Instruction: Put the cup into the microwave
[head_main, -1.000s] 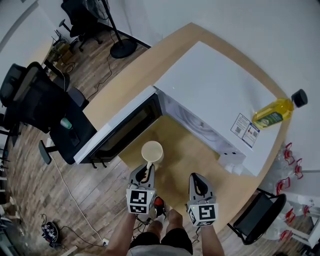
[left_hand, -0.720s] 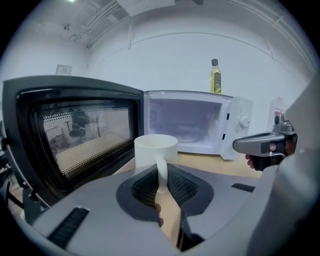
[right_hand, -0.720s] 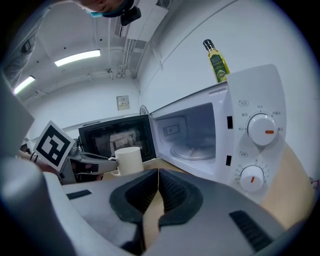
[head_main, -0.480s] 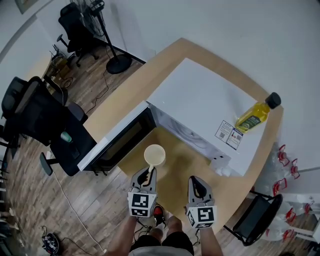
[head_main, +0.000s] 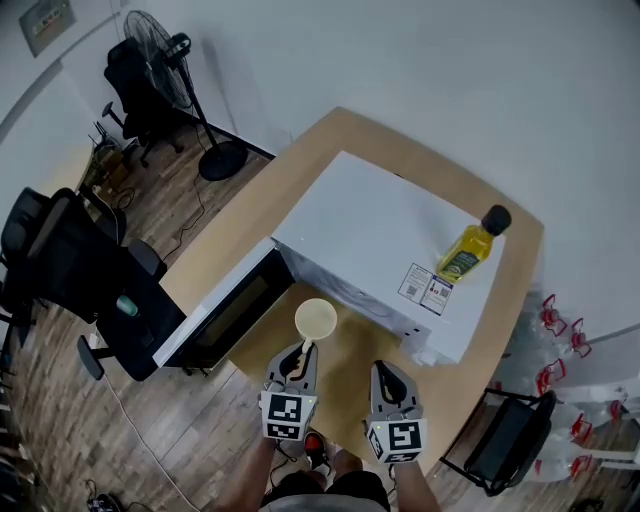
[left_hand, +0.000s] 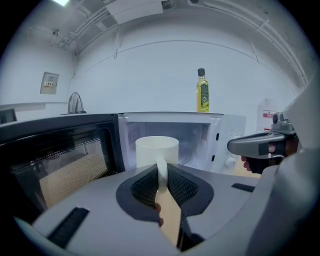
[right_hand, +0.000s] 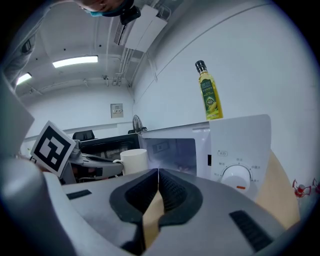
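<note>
A cream cup (head_main: 316, 320) hangs in the air in front of the open white microwave (head_main: 370, 235). My left gripper (head_main: 303, 350) is shut on the cup's handle (left_hand: 161, 172), with the cup's body (left_hand: 156, 151) upright just past the jaws, level with the microwave's cavity (left_hand: 187, 142). The microwave door (head_main: 225, 310) swings out to the left. My right gripper (head_main: 382, 372) stands to the right of the left one, shut with nothing between its pads (right_hand: 159, 186). In the right gripper view the cup (right_hand: 133, 160) shows left of the cavity.
A yellow oil bottle (head_main: 472, 246) stands on top of the microwave near its right end. The microwave's dial (right_hand: 235, 176) is on its right panel. The wooden table (head_main: 340, 355) lies below both grippers. Black office chairs (head_main: 70, 265) and a fan (head_main: 165, 45) stand to the left on the floor.
Both grippers have risen, and the left one has carried the cup up and toward the microwave's opening. The view has tilted, showing more of the far wall.
</note>
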